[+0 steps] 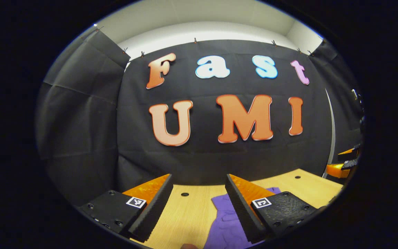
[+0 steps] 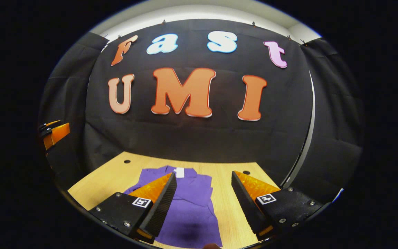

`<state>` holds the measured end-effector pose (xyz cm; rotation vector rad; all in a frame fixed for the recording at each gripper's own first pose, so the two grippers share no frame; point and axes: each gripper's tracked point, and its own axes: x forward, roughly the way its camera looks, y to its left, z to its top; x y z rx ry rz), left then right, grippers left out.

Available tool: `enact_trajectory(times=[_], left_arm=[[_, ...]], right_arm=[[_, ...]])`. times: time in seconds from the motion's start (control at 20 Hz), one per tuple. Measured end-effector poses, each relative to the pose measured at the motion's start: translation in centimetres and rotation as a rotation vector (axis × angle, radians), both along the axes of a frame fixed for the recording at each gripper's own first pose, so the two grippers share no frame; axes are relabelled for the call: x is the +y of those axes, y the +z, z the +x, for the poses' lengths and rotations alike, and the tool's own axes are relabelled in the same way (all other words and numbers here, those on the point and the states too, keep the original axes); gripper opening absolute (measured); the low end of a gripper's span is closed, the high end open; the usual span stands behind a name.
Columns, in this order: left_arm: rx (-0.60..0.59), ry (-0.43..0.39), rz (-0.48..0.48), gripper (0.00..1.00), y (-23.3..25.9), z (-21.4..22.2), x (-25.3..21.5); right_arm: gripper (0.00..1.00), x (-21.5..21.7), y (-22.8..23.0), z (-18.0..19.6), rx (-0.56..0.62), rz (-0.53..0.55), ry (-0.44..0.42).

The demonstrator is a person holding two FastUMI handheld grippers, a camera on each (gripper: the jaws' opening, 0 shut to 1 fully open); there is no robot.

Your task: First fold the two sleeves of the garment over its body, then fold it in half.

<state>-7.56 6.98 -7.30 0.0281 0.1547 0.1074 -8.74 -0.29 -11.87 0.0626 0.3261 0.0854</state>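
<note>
Looks like either the very start or the very end here, hard to call. Purple shirt (image 2: 192, 204) lying flat on the desk (image 2: 102, 183), collar end with the white tag (image 2: 180, 172) pointing toward 12 o'clock in the right gripper view, body running down to 6 o'clock. Shape reads as a fairly narrow rectangle with a crease line along the 3 o'clock side, so possibly a sleeve tucked over the body already, but can't tell for sure from this angle. Definitely not folded in half yet as far as can be judged, since the whole length from collar down is laid out.

Right claw (image 2: 202, 193) wide open, holding nothing, hovering above the shirt with one finger over the cloth and the other out over bare wood at about 4 o'clock. Left claw (image 1: 199, 204) also spread wide and empty; in the left gripper view the shirt (image 1: 225, 221) sits at roughly 5 o'clock, partly behind the finger on that side, with bare desk (image 1: 185, 214) between the fingers.

Also spotted: the other claw poking in at 9 o'clock of the right gripper view, well apart from the shirt.

Best guess: sleeves unclear, half fold left to do.
</note>
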Motion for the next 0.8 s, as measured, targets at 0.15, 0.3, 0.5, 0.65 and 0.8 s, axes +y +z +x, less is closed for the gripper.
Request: enact_trajectory(times=[0.15,0.3,0.5,0.65,0.8], left_arm=[[0.114,-0.012,-0.013,0.95,-4.6,-0.5,-0.5],[0.228,-0.025,-0.009,0.95,-9.1,-1.4,-0.9],[0.353,-0.067,0.011,0.95,-14.2,-2.5,-2.5],[0.469,-0.094,0.002,0.95,-18.9,-3.2,-3.6],[0.574,-0.110,-0.025,0.95,-22.6,-3.9,-4.5]], right_arm=[[0.95,0.4,-5.0,-1.5,0.126,0.014,0.014],[0.95,0.6,-9.1,-3.0,0.241,0.023,0.014],[0.95,0.7,-14.8,-5.2,0.396,0.038,0.007],[0.96,0.3,-18.9,-7.6,0.502,0.045,-0.003],[0.96,0.0,-22.2,-8.8,0.597,0.045,-0.023]])
